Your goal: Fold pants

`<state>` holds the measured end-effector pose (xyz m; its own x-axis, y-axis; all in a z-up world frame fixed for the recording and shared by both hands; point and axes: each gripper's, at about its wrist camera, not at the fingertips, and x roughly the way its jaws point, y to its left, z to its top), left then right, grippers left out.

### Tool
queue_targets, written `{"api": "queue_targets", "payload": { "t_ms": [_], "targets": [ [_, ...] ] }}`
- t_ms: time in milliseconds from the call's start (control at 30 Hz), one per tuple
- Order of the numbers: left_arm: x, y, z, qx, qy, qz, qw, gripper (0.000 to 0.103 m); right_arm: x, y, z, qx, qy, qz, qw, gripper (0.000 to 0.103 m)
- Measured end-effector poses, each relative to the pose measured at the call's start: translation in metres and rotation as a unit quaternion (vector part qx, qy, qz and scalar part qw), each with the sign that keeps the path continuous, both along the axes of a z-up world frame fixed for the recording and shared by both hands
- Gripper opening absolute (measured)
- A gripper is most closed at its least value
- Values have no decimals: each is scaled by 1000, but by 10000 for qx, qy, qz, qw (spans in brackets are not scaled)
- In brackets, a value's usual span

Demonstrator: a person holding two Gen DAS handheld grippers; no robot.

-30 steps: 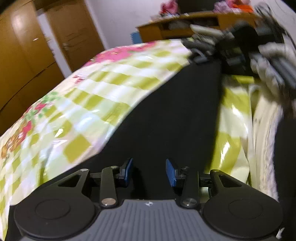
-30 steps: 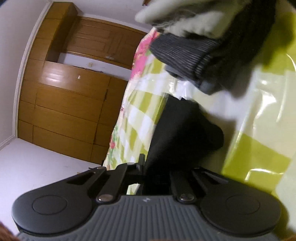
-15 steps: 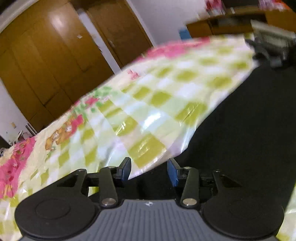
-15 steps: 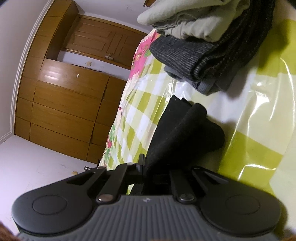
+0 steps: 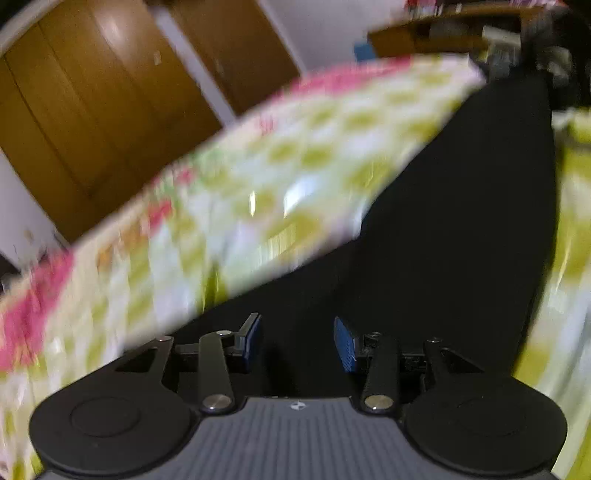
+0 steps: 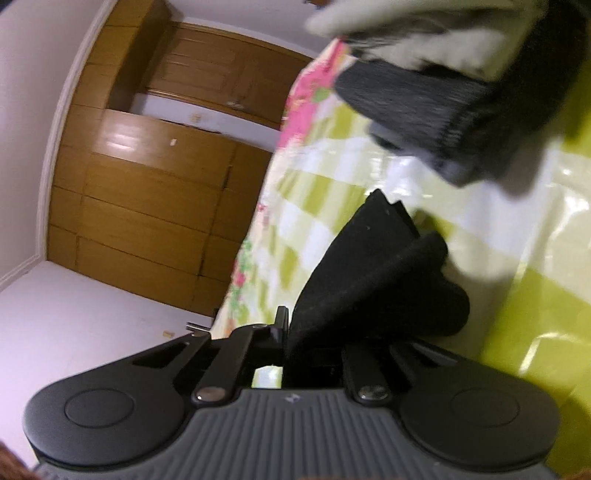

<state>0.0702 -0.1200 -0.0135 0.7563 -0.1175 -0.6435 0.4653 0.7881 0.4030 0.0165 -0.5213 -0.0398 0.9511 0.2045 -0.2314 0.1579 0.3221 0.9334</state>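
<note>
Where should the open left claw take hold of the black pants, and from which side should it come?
Probably the near edge of the black pants, just ahead of the left claw. The cloth lies flat on the checkered cover, so come low from the near side and slide one finger under.

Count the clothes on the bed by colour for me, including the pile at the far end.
Black pants: 1
Dark grey ribbed knit: 1
Pale cream garment: 1
Total: 3 that can be told apart; the blurred pile may hold more.
</note>
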Motion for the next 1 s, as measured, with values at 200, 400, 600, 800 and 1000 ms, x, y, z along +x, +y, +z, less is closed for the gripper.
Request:
{"api": "queue_targets", "payload": {
  "t_ms": [200,400,600,800,1000],
  "targets": [
    [-12,50,12,-255,-177,367,9988,55,11,52,69,-662,-564,453,9952,9],
    [-18,165,23,-214,-279,1513,9879,55,55,171,139,-1816,-864,1703,9647,9],
    [-44,248,10,-187,-266,2366,9711,56,107,355,136,-2672,-834,3503,8938,9],
    [-66,264,-11,-301,-281,2378,9704,57,109,521,56,-4064,-254,5043,7615,10],
    [-66,279,-13,-810,-303,2354,9680,59,106,536,46,-4494,-130,4999,7403,14]
  ]
}}
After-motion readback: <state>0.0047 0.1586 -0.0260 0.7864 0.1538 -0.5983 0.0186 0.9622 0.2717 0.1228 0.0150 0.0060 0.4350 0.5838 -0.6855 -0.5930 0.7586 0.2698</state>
